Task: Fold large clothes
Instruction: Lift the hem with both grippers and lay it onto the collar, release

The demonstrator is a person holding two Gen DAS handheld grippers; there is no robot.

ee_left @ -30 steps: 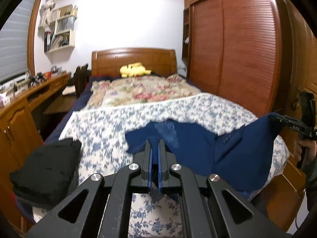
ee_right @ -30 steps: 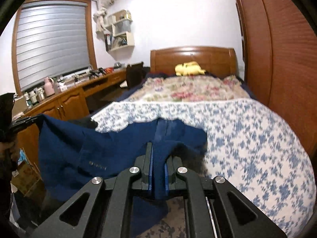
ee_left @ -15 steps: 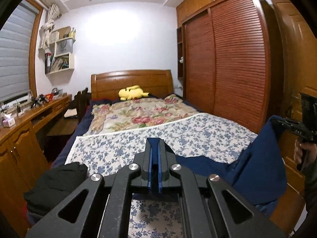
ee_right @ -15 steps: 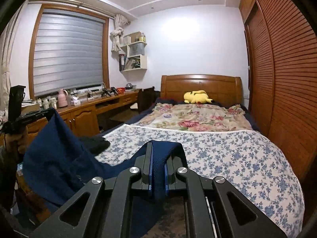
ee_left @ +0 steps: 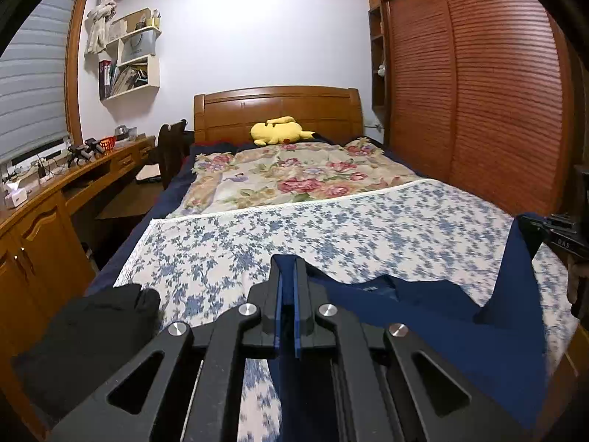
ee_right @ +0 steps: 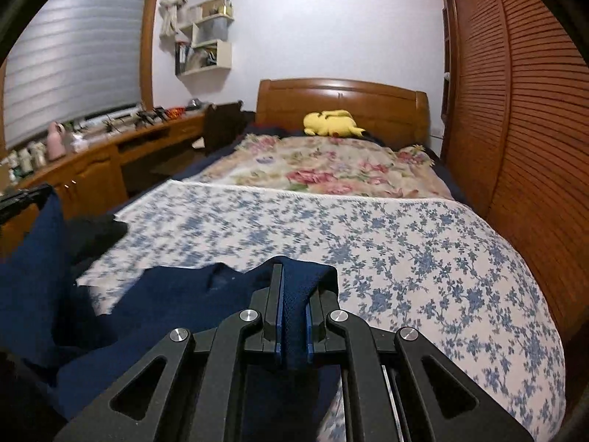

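Note:
A large navy blue garment (ee_left: 434, 316) hangs between my two grippers over the near end of the bed, its middle sagging onto the blue-flowered sheet (ee_left: 331, 235). My left gripper (ee_left: 286, 269) is shut on one edge of the cloth. My right gripper (ee_right: 293, 276) is shut on a thicker bunch of the same garment (ee_right: 176, 294). In the left wrist view the right gripper (ee_left: 559, 235) shows at the right edge with cloth rising to it. In the right wrist view the left gripper (ee_right: 25, 197) shows at the left edge.
A pile of black clothes (ee_left: 84, 335) lies at the bed's near left corner. Farther up are a rose-patterned blanket (ee_left: 294, 173), a yellow plush toy (ee_left: 279, 130) and the wooden headboard (ee_left: 276, 107). A wooden desk (ee_left: 55, 191) runs along the left, a slatted wardrobe (ee_left: 478, 84) along the right.
Both grippers first drew back and up with the garment, then came forward and down over the bed. The cloth's middle now lies lower and flatter on the flowered sheet.

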